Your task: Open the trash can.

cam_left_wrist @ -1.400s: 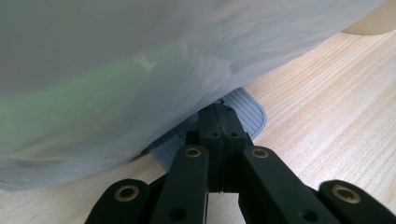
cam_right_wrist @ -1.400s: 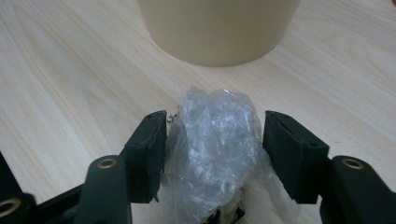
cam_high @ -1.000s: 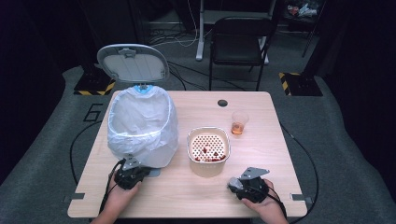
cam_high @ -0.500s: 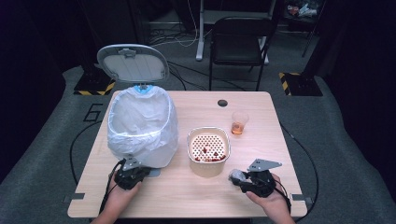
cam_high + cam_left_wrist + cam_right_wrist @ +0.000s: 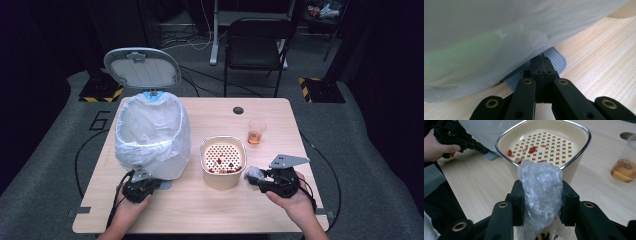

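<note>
Low on table, right gripper [image 5: 541, 195] clamping crumpled plastic wrap [image 5: 541, 192], beside strainer bowl [image 5: 574, 152].

Closed tongs [image 5: 541, 65] on grey ribbed pedal [image 5: 557, 60] beneath white bag [image 5: 499, 37].

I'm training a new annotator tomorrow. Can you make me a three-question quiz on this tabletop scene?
1. True or false: the right hand-held gripper is shut on a wad of crumpled plastic wrap.
2. Multiple choice: the left hand-held gripper presses on the A) cup, B) grey pedal under the bagged bin, C) chair.
3. Fill in: the lid of the bin stands ____.

Key
1. True; the wrap sits between its jaws, near the strainer bowl.
2. B; its jaws are closed together on the pedal.
3. Open.
</note>
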Tool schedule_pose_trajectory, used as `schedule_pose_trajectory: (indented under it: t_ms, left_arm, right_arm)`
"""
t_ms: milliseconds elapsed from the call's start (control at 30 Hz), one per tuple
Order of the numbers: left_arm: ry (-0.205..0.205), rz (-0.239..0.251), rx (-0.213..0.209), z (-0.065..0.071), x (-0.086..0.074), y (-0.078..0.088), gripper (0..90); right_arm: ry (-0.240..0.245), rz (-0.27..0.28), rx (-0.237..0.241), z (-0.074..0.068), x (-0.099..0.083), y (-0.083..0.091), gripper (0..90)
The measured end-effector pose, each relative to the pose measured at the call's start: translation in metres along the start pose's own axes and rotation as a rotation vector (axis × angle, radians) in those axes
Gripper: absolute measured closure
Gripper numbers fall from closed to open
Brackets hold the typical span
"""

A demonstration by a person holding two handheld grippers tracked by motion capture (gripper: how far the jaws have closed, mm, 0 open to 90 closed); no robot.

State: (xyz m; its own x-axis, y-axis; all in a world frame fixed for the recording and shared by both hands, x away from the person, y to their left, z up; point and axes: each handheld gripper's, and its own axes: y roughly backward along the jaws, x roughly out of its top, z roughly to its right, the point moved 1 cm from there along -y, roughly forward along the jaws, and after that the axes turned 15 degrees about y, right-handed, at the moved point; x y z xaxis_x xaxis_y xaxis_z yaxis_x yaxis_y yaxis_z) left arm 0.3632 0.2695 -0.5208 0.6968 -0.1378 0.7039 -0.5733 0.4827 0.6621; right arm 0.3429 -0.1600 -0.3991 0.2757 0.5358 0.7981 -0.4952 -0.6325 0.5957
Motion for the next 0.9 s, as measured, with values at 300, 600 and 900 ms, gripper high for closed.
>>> schedule_pose_trajectory:
  t_ms: [300, 600, 900]
  left_arm:
    - [0.020, 0.001, 0.005, 0.001, 0.000, 0.000, 90.0]
    - [-0.002, 0.002, -0.007, 0.000, 0.000, 0.000, 90.0]
    - [-0.001, -0.003, -0.002, -0.001, 0.000, 0.000, 90.0]
  right_arm:
    - [0.032, 0.029, -0.003, 0.006, 0.028, 0.003, 62.1]
    - [0.067, 0.045, 0.023, 0.008, 0.061, -0.008, 62.0]
    - [0.123, 0.056, 0.052, 0.003, 0.102, -0.018, 61.9]
